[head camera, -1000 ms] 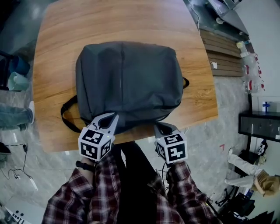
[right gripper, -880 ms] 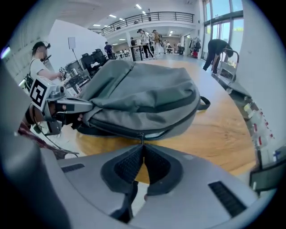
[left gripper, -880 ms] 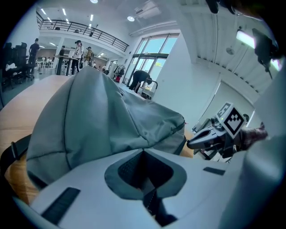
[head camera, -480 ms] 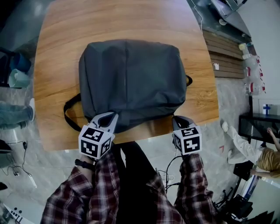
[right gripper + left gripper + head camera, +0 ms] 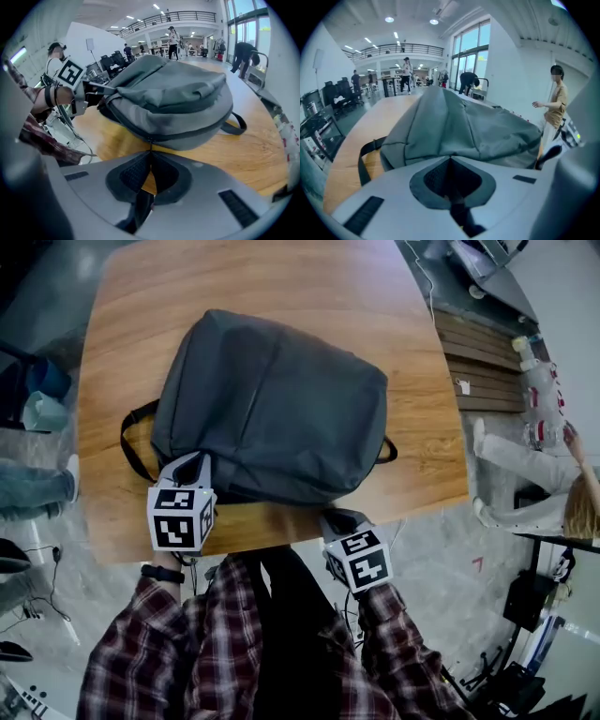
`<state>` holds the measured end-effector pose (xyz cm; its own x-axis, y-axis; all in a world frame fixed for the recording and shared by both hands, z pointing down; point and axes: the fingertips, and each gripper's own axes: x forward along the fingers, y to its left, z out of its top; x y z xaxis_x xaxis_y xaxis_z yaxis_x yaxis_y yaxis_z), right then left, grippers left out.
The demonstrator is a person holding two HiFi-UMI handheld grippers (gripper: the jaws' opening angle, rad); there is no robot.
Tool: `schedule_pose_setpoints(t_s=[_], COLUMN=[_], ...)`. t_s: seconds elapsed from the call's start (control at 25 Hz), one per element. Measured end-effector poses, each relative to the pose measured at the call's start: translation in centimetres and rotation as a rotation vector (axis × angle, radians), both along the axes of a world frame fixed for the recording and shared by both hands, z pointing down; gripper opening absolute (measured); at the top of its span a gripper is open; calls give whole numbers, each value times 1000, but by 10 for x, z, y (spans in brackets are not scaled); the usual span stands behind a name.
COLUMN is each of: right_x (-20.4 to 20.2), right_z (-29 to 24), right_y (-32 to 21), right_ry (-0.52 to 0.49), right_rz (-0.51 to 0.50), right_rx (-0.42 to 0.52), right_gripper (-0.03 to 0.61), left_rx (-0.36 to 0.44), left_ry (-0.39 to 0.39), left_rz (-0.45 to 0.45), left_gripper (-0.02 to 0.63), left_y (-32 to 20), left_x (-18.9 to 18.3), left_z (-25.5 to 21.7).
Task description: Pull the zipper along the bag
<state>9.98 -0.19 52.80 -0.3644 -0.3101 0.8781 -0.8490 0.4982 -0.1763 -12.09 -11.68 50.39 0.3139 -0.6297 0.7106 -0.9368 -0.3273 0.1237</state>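
Observation:
A grey backpack (image 5: 272, 409) lies turned at an angle on the wooden table (image 5: 281, 287). My left gripper (image 5: 192, 463) is shut on the bag's near left corner; in the left gripper view the jaws (image 5: 450, 159) meet right at the grey fabric (image 5: 468, 126). At the bag's near edge my right gripper (image 5: 336, 518) is shut. In the right gripper view its tips (image 5: 151, 152) pinch the small zipper pull (image 5: 150, 140), which hangs from the dark zipper line (image 5: 187, 133) round the bag (image 5: 173, 93). The left gripper (image 5: 101, 89) shows there too, on the bag's far corner.
A black strap (image 5: 131, 432) loops out at the bag's left and a small loop (image 5: 384, 451) at its right. The table's front edge (image 5: 281, 535) runs just by both grippers. A person (image 5: 553, 474) stands on the floor to the right, and another person (image 5: 555, 103) beyond the table.
The bag has swung round, its left end moving away and left with my left gripper. My right gripper went right, then came back left along the bag's near edge.

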Motion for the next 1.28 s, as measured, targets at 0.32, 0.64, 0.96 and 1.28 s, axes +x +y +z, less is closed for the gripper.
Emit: schedule_pose_setpoints(t_s=[0.32,0.64,0.96,1.28], right_x=[-93,-95,-52,35], right_z=[-6,-6,-6,-13], right_y=[8,15,10,-30], right_ry=[-120,-80,-7,120], right_rz=[-89,-142,-120,-69], right_rx=[20,31,65,127], right_gripper=[17,17,17,17], left_rx=[26,73,63,57], left_ry=[310,214,168,174], left_rz=[97,203,235,250], left_gripper=[11,11,9,9], left_y=[5,15,17,18], left_x=[98,115,116,116], left_z=[-43,-3,2,-1])
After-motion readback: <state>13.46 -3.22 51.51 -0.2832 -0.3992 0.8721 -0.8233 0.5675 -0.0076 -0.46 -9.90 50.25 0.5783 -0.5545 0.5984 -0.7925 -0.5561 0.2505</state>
